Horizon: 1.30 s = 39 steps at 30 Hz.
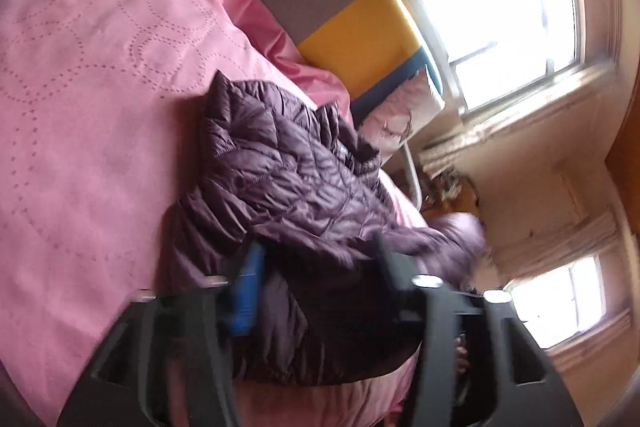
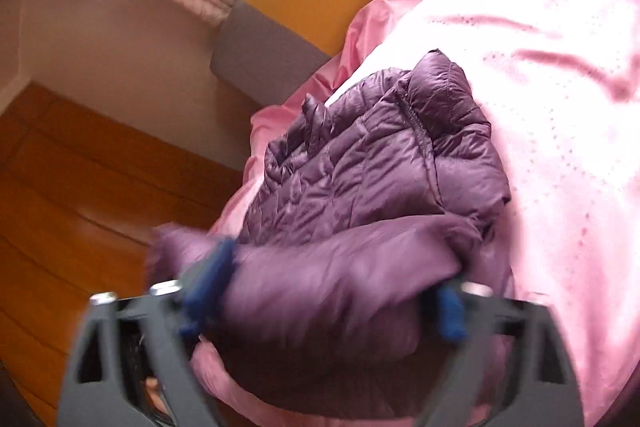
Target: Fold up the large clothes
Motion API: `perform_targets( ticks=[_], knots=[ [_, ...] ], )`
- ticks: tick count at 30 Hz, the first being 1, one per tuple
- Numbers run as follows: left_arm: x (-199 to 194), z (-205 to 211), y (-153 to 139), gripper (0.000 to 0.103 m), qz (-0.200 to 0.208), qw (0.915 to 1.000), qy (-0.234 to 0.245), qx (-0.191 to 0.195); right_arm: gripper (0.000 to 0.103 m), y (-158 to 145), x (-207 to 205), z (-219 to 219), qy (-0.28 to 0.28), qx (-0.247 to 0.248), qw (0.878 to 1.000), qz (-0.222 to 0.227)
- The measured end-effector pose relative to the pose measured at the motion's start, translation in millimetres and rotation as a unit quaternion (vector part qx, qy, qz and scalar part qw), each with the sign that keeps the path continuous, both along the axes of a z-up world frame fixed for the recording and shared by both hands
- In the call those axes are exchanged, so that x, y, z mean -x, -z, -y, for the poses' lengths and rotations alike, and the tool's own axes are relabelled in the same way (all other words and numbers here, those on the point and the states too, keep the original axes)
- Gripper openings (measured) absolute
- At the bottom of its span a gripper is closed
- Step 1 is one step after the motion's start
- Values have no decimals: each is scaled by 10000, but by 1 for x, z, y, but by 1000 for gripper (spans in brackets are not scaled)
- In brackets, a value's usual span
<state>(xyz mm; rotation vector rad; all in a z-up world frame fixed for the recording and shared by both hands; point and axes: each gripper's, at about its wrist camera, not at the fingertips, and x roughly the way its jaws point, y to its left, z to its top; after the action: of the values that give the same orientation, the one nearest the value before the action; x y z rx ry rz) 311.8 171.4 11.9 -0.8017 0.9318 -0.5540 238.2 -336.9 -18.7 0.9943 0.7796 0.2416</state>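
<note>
Purple quilted jacket (image 1: 288, 179) fabric fills the space nearest both cameras, bunched between each tool's 2 dark fingers. Seen from the left wrist, the left tool (image 1: 316, 263) has its fingers set wide apart with a thick fold of the jacket lying between them; one blue pad (image 1: 246, 291) shows on the near finger, and the opposite fingertip is partly buried in the fabric. Motion blur keeps me from telling whether the fingers press the cloth or merely straddle it.

Seen from the right wrist, the right tool (image 2: 332, 279) is likewise spread wide around a smooth, rolled part of the jacket (image 2: 360, 163), with blue pads (image 2: 450, 311) touching the cloth on both sides. That roll looks bulged and lifted between the fingers, though blur hides how firmly it is gripped.

Most of the jacket lies crumpled on the pink bedspread (image 1: 88, 75), near the edge of the bed, its quilted panel facing up and its collar end pointing away from the tools. Beyond the jacket, a grey and yellow cushion (image 1: 344, 7) leans at the head of the bed, and a pale printed pillow (image 1: 404, 115) sits just beside it. Past the bed edge from the jacket lies a wooden floor (image 2: 80, 179), and bright windows (image 1: 496, 27) stand behind the cushion.
</note>
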Motion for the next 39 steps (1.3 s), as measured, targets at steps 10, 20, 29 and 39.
perform_targets(
  ticks=[10, 20, 29, 39],
  knots=[
    [21, -27, 20, 86, 369, 9926, -341, -1105, 101, 4, 42, 6, 163, 699, 9974, 73],
    [17, 23, 64, 28, 119, 9908, 623, -1193, 43, 45, 75, -30, -239, 1726, 9836, -468],
    [65, 11, 56, 8, 289, 9893, 966, -1050, 22, 30, 115, -34, -633, 1691, 9827, -402],
    [160, -14, 51, 9, 5, 9889, 1183, -897, 22, 25, 199, -39, -1173, 1740, 9752, -696]
  ],
)
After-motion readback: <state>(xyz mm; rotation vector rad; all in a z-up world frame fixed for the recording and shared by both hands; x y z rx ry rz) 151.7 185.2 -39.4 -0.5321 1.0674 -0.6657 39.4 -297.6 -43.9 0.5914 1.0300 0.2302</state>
